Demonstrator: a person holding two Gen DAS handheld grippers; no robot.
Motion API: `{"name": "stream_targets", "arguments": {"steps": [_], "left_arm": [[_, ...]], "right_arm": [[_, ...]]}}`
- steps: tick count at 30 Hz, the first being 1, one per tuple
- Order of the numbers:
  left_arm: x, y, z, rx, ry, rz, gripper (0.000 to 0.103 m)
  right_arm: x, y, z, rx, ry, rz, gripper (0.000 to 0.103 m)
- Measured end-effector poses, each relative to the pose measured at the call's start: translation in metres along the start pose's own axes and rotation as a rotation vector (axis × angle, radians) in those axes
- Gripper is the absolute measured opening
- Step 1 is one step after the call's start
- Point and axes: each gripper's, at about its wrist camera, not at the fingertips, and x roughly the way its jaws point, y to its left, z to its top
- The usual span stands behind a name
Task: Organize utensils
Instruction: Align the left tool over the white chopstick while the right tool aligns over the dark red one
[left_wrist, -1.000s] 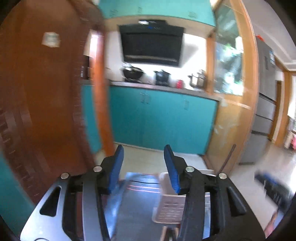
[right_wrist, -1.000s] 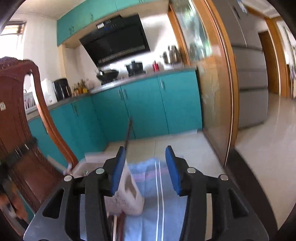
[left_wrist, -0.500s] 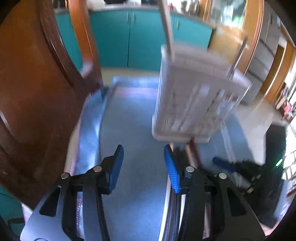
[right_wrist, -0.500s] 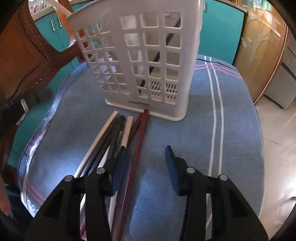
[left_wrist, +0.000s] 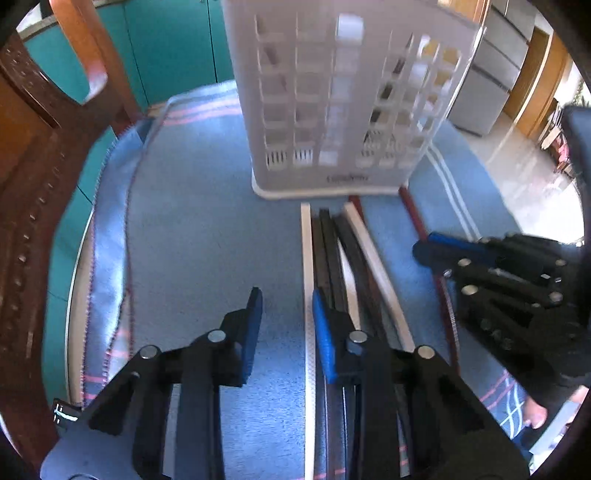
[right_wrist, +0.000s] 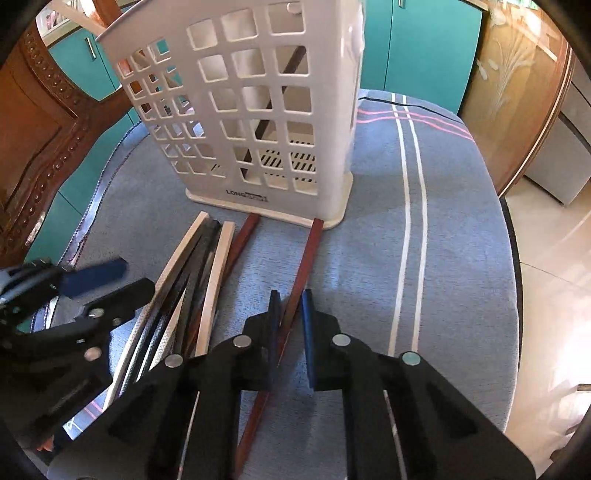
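A white slotted utensil basket (left_wrist: 343, 103) (right_wrist: 255, 122) stands upright on a blue cloth; a dark chopstick leans inside it. Several chopsticks lie side by side in front of it: white (left_wrist: 306, 266) (right_wrist: 177, 266), black (left_wrist: 332, 251) (right_wrist: 199, 258) and red-brown (right_wrist: 303, 266). My left gripper (left_wrist: 286, 325) is open, low over the cloth, with a white chopstick running between its fingers. My right gripper (right_wrist: 288, 325) is narrowed, its fingers straddling the red-brown chopstick, apparently just short of gripping it. Each gripper shows in the other's view, the right one (left_wrist: 517, 288) and the left one (right_wrist: 74, 295).
The blue striped cloth (right_wrist: 443, 229) covers a small round table. A carved wooden chair back (left_wrist: 33, 184) (right_wrist: 40, 129) stands close at the left. Teal cabinets (right_wrist: 417, 48) are behind. Tiled floor (right_wrist: 554, 258) lies past the table's right edge.
Both grippers have swung down from facing the kitchen to close over the chopsticks. The right gripper's fingers have narrowed around the red-brown chopstick.
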Motion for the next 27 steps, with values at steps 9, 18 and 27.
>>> {"name": "stream_targets", "arguments": {"steps": [9,18,27], "left_arm": [[0.004,0.0,-0.006,0.015,0.001,0.019,0.034],[0.001,0.019,-0.014,-0.064,0.008,0.038,0.015],[0.003,0.017,-0.012,-0.061,-0.014,0.09,0.034]], "right_arm": [[-0.008,-0.007,-0.007,0.005,0.001,-0.008,0.013],[0.0,0.0,-0.004,0.001,-0.001,-0.018,0.013],[0.005,0.016,-0.006,-0.035,-0.026,-0.07,0.016]]}}
